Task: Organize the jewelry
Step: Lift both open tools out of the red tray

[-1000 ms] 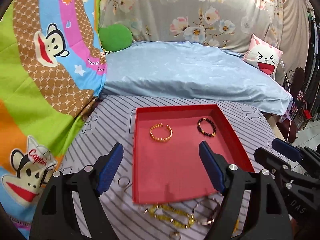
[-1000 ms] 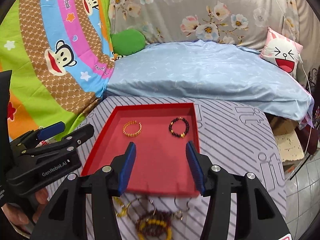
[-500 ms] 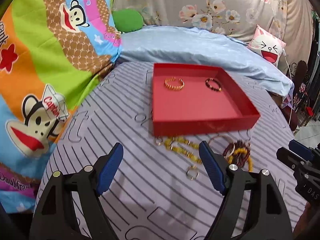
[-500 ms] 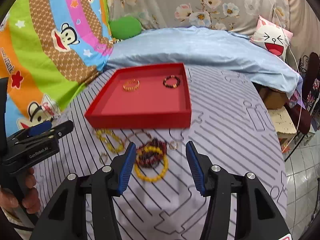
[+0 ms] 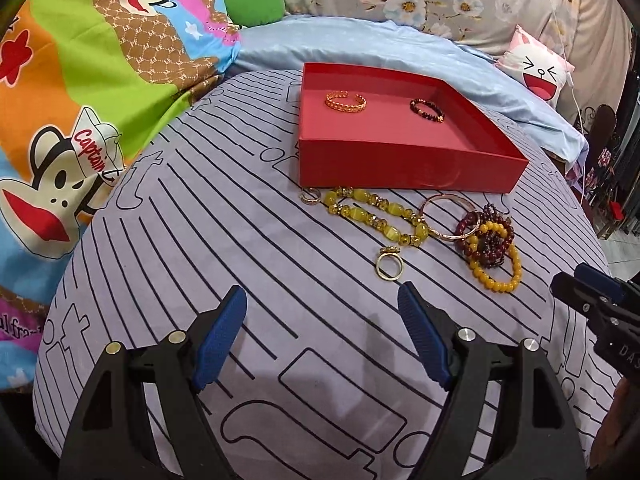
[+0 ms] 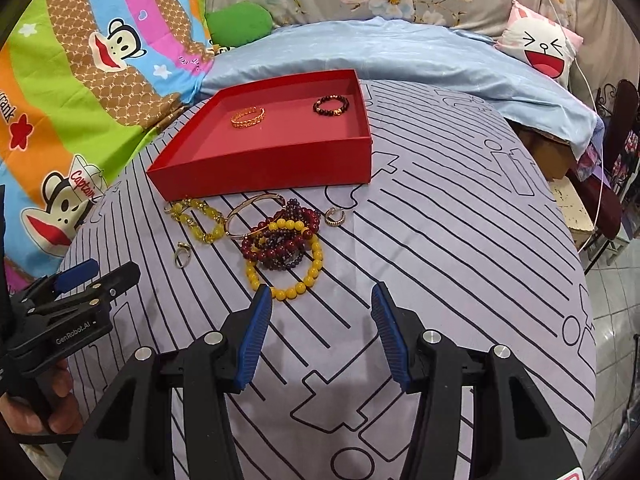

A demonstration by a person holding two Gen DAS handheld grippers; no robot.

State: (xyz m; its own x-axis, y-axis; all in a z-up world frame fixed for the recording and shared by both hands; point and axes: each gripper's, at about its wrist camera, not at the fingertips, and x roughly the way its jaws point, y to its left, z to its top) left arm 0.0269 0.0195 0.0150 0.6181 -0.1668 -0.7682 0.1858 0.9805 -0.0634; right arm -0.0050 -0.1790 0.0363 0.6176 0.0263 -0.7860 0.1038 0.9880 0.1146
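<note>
Since a second ago both grippers have drawn back from over the shallow red cardboard tray [image 5: 404, 176] and sunk toward the table, so the loose jewelry at the tray's near wall, which lay at the bottom edge of both views, now lies in front of the fingers. The left gripper [image 5: 322, 336] stands wide open with nothing between its blue pads; the right gripper [image 6: 320, 332] is about half open and also empty.

The tray sits at the far middle of the grey striped tablecloth [image 5: 208, 264]. It already holds a gold chain-pattern bangle [image 5: 345, 101] on the left and a dark beaded bracelet [image 5: 427, 109] on the right.

Outside, just near the tray's front wall, lie:
- a yellow glass-bead strand [image 5: 372, 212];
- a thin rose-gold bangle [image 5: 450, 216];
- a tangle of dark red bead bracelets [image 6: 282, 240] lying on a round yellow bead bracelet [image 6: 288, 280];
- a small gold ring [image 5: 389, 266].

The step in hand is likely choosing and reaching for the next piece. The yellow bracelet is nearest the right gripper, but the red beads overlap it, so a pull could drag the heap. A cleaner pick would be to straddle its free near arc, close gently and lift straight up. The ring looks best suited to the left gripper, narrowed beforehand.
</note>
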